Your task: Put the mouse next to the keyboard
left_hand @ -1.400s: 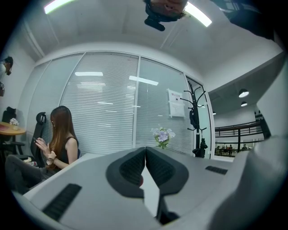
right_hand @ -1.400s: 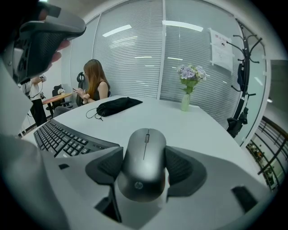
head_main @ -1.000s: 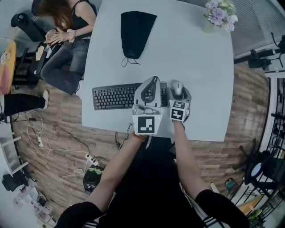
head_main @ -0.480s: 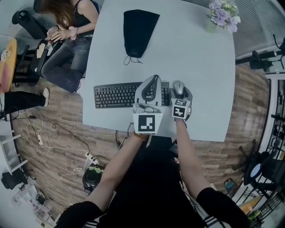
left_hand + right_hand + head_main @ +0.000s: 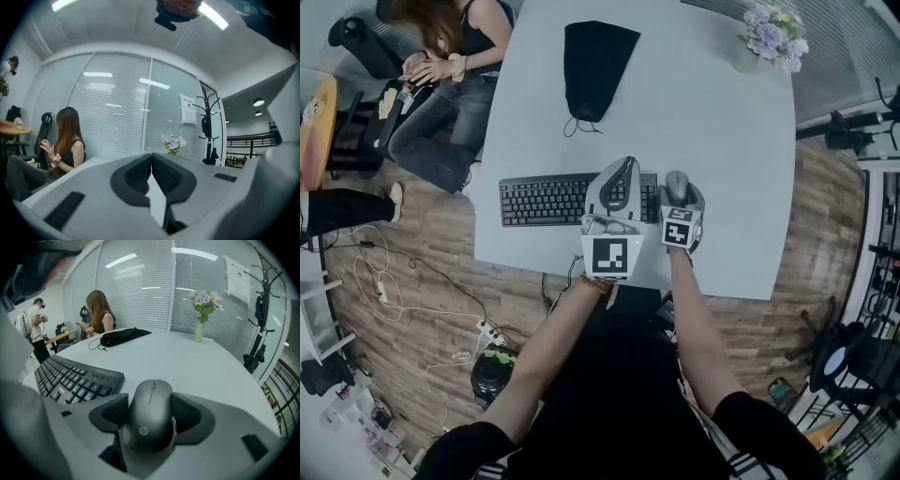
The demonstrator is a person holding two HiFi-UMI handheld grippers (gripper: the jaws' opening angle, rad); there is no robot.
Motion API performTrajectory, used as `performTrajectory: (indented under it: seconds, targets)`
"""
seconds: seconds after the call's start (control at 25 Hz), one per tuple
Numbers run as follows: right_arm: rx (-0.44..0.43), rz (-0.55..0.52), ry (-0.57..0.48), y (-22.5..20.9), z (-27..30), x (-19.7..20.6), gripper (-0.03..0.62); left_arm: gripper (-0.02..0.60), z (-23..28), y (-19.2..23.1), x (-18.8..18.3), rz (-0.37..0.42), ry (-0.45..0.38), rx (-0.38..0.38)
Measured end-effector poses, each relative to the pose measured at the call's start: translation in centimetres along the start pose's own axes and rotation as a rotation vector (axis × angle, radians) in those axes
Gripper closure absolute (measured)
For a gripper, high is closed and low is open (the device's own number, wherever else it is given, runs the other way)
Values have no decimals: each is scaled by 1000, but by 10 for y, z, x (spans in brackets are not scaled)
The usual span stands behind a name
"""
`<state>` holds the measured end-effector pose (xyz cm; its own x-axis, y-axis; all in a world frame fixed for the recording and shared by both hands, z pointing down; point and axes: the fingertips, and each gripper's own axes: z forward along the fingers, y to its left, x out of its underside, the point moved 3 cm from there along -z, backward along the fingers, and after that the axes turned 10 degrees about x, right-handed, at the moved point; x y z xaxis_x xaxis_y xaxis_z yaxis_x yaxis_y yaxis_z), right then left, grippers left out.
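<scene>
Office, blinds on glass walls; white table (image 5: 722, 141).
Right tongs (image 5: 151, 420) pinching mouse (image 5: 150, 404) by sides, low at table, just beside right end of keyboard (image 5: 553, 199).
Left tongs (image 5: 151, 176) pressed together, empty, raised over keyboard's right part.
Farther: black bag (image 5: 595, 61), flower vase (image 5: 769, 33).
Step, likely: setting mouse down.
Next: check mouse rests on table, spread tongs gently, draw back straight, no dragging.
</scene>
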<state>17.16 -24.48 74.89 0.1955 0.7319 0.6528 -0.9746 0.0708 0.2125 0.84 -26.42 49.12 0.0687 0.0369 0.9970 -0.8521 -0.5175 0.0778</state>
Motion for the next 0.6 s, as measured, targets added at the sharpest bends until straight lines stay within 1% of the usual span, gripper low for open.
performTrajectory:
  seconds: [0.08, 0.2, 0.36, 0.48, 0.6]
  targets:
    - [0, 6, 7, -1, 0, 1, 296, 569, 0, 2, 0, 1, -4, -4]
    - [-12, 17, 21, -1, 3, 5, 290, 569, 0, 3, 2, -20, 5, -8]
    - [-27, 26, 18, 0, 2, 3, 287, 569, 0, 2, 5, 15, 18, 3]
    - [-37, 33, 29, 1, 0, 6, 283, 569, -3, 2, 9, 6, 52, 10]
    - [-56, 39, 32, 2, 0, 1, 278, 569, -1, 3, 9, 14, 61, 14]
